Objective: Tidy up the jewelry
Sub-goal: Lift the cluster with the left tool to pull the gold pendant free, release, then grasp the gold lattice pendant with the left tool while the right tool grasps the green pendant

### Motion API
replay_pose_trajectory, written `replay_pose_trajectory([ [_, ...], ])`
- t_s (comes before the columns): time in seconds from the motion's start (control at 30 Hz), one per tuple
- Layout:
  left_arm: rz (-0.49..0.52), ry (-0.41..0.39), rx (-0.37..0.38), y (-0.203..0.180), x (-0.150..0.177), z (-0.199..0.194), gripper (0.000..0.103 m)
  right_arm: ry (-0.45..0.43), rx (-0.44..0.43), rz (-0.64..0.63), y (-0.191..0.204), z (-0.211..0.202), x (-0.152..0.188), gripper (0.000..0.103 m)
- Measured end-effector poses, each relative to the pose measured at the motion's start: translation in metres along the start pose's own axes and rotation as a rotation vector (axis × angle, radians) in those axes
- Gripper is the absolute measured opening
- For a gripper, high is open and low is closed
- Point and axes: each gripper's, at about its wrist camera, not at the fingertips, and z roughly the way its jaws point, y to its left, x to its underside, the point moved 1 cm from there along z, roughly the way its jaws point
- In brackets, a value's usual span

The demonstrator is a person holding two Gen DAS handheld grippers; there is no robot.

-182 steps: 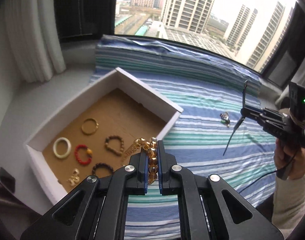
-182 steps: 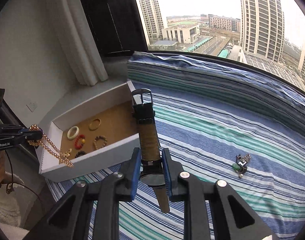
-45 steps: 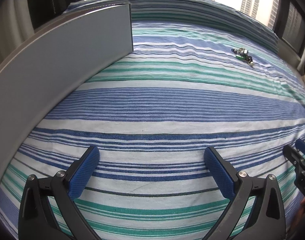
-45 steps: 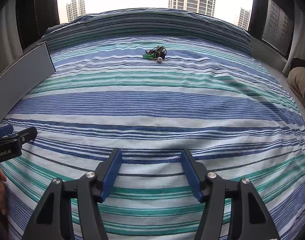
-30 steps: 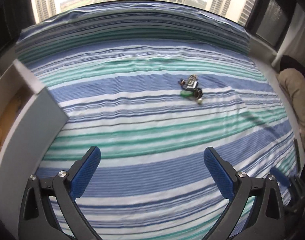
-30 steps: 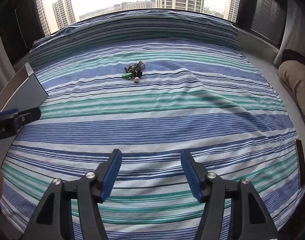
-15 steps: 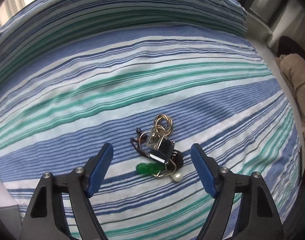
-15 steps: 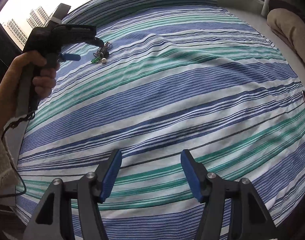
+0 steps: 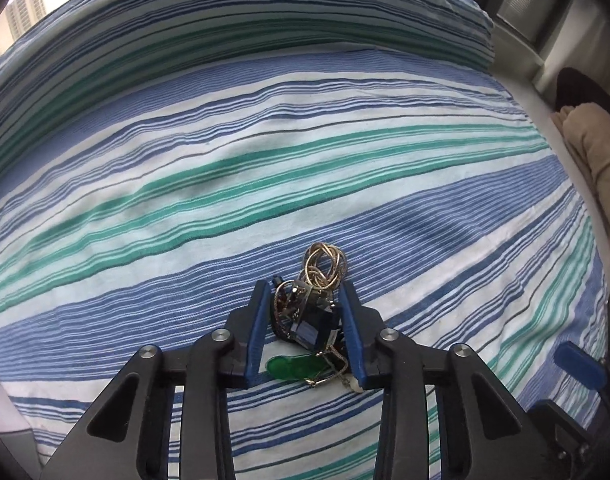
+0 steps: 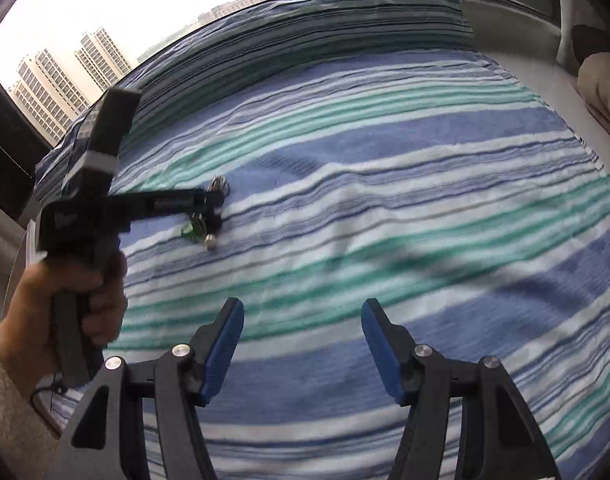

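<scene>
The left hand-held gripper (image 9: pixel 305 330), its jaws just closing, clasps a tangle of jewelry (image 9: pixel 311 320) lying mid-way across the striped bedspread (image 9: pixel 265 184). The right hand-held gripper (image 10: pixel 303 344) hovers open and empty nearby, over the bedspread.

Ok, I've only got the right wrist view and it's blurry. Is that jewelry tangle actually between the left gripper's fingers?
Observer: Yes. In the left wrist view the jewelry tangle sits between the blue pads of the left gripper. Its jaws have just been closing, and the pads look to touch both sides of it.
Operator: Anything left outside the pads?
Observer: The gold chain loops lie on the striped cloth past the fingertips.
Operator: What's in the middle?
Observer: A dark blue square stone, close against one pad.
</scene>
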Motion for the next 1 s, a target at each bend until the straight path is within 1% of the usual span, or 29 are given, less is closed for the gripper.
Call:
replay_pose_trajectory([
  [0.03, -0.007, -0.008, 0.016, 0.002, 0.0, -0.005, 0.017, 0.002, -0.008, -0.024, 0.006, 0.007, -0.009, 0.062],
  [0.13, -0.081, -0.024, 0.059, 0.021, 0.001, -0.021, 0.015, 0.038, -0.086, -0.098, 0.028, 0.032, -0.029, 0.062],
  [0.27, -0.186, -0.031, 0.075, 0.061, 0.012, -0.038, 0.015, 0.084, -0.207, -0.197, 0.052, 0.061, -0.039, 0.062],
  [0.3, -0.2, -0.03, 0.065, 0.069, 0.015, -0.041, 0.015, 0.099, -0.223, -0.216, 0.057, 0.069, -0.041, 0.062],
  [0.37, -0.212, -0.023, 0.035, 0.081, 0.024, -0.044, 0.015, 0.096, -0.23, -0.25, 0.067, 0.081, -0.043, 0.062],
  [0.43, -0.213, -0.013, 0.004, 0.089, 0.035, -0.045, 0.015, 0.136, -0.237, -0.284, 0.078, 0.097, -0.043, 0.062],
  [0.47, -0.214, -0.008, -0.005, 0.092, 0.041, -0.046, 0.015, 0.146, -0.233, -0.307, 0.084, 0.102, -0.041, 0.06],
  [0.5, -0.212, -0.006, -0.013, 0.094, 0.048, -0.048, 0.015, 0.147, -0.233, -0.336, 0.09, 0.105, -0.038, 0.05],
  [0.53, -0.205, -0.005, -0.024, 0.096, 0.054, -0.05, 0.015, 0.141, -0.227, -0.357, 0.094, 0.108, -0.037, 0.033],
  [0.57, -0.195, -0.005, -0.032, 0.099, 0.062, -0.055, 0.016, 0.14, -0.219, -0.37, 0.097, 0.108, -0.035, 0.023],
  [0.6, -0.183, -0.004, -0.039, 0.099, 0.068, -0.058, 0.016, 0.158, -0.223, -0.368, 0.098, 0.109, -0.033, 0.01],
  [0.63, -0.172, -0.001, -0.044, 0.099, 0.074, -0.06, 0.016, 0.163, -0.222, -0.353, 0.096, 0.106, -0.031, 0.01],
  [0.7, -0.159, 0.003, -0.056, 0.099, 0.089, -0.067, 0.023, 0.188, -0.217, -0.308, 0.09, 0.096, -0.025, 0.01],
  [0.73, -0.155, 0.01, -0.055, 0.1, 0.097, -0.07, 0.041, 0.208, -0.224, -0.279, 0.085, 0.091, -0.019, 0.01],
  [0.77, -0.159, 0.019, -0.049, 0.102, 0.105, -0.074, 0.061, 0.229, -0.225, -0.253, 0.08, 0.084, -0.012, 0.01],
  [0.8, -0.169, 0.021, -0.041, 0.105, 0.113, -0.078, 0.067, 0.254, -0.217, -0.228, 0.075, 0.081, -0.003, 0.013],
  [0.83, -0.181, 0.019, -0.029, 0.109, 0.12, -0.084, 0.07, 0.274, -0.206, -0.195, 0.069, 0.076, 0.005, 0.015],
  [0.87, -0.19, 0.024, -0.015, 0.113, 0.127, -0.087, 0.07, 0.292, -0.203, -0.16, 0.063, 0.072, 0.011, 0.019],
  [0.9, -0.197, 0.033, -0.007, 0.116, 0.134, -0.09, 0.07, 0.305, -0.2, -0.132, 0.057, 0.067, 0.017, 0.034],
  [0.93, -0.203, 0.041, -0.006, 0.119, 0.14, -0.092, 0.07, 0.3, -0.187, -0.117, 0.052, 0.061, 0.022, 0.041],
  [1.0, -0.208, 0.056, -0.02, 0.124, 0.148, -0.096, 0.071, 0.287, -0.154, -0.133, 0.046, 0.051, 0.028, 0.041],
])
